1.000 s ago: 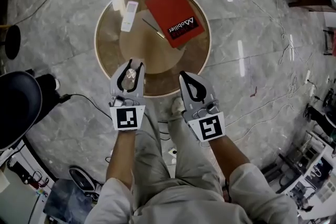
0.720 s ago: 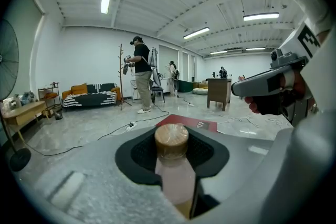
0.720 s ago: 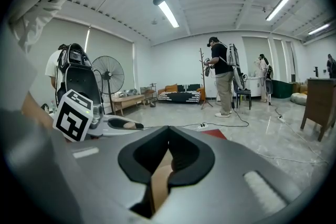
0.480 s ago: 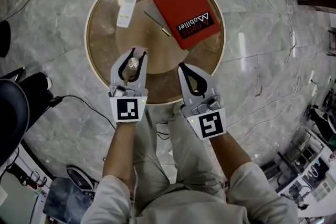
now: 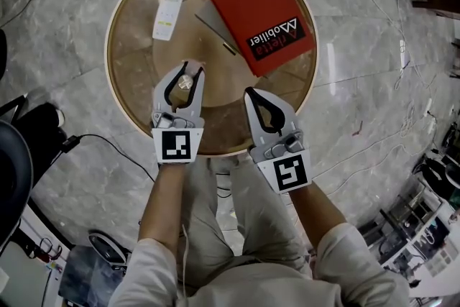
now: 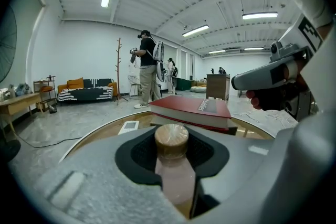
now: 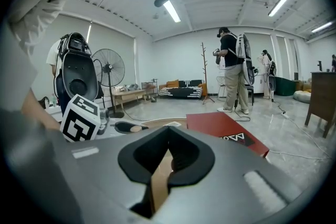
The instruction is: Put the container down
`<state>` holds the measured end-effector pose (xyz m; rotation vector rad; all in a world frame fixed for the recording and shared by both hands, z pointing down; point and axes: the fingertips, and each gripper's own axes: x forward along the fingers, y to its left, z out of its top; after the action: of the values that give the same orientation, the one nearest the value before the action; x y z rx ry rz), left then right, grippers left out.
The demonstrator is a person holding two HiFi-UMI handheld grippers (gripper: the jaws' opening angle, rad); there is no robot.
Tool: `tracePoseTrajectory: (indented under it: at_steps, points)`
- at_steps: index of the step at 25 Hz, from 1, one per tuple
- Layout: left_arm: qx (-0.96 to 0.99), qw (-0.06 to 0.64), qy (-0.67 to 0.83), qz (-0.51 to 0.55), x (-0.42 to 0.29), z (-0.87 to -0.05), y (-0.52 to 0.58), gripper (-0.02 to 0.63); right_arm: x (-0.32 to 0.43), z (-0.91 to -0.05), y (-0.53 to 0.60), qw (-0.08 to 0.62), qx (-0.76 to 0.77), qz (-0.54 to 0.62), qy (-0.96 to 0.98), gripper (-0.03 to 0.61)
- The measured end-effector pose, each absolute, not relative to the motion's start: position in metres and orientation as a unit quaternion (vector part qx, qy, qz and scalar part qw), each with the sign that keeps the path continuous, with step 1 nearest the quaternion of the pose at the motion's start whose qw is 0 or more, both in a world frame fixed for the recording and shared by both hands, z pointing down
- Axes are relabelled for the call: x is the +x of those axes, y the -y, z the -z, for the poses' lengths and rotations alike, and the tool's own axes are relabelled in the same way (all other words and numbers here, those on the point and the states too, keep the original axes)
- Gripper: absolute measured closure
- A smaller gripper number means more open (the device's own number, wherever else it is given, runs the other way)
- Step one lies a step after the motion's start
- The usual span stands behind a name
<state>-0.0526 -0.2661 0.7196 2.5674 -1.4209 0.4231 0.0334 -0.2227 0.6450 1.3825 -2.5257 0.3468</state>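
the left gripper point(image 5: 189, 70) is clamped on one container point(image 6: 171, 140), a small pale bottle with a round tan cap. it stands upright between the two jaws, with the cap showing in the dark hollow between them. from the head view the container hangs over the near part of one round table point(image 5: 115, 19); whether its base touches the top cannot be told.

the right gripper point(image 5: 250, 92) is just beside the left one and apart from it, over the table's near edge. its two jaws are closed together at the tips with nothing between them; only the brown table top shows through the hollow.

further out on the table lie three things:
- one red book point(image 5: 259, 7), on the far right, with white lettering on its cover
- one white remote point(image 5: 169, 9), on the far left, well apart from the book
- one thin pen point(image 5: 215, 34), between them, just beside the book's near corner

around the table is a grey marbled floor point(image 5: 374, 83). the left gripper view also shows one sofa point(image 6: 86, 89) against the far wall.
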Motion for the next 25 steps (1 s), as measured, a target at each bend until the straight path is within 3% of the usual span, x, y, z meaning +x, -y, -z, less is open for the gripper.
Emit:
tracePoseTrajectory:
  at_steps: [25]
  points:
    - [0.879,0.059,0.45,-0.149,-0.044,-0.741,0.278,0.492,0.027,-0.679,0.233,0.125,0.461,-0.125,0.87,0.575]
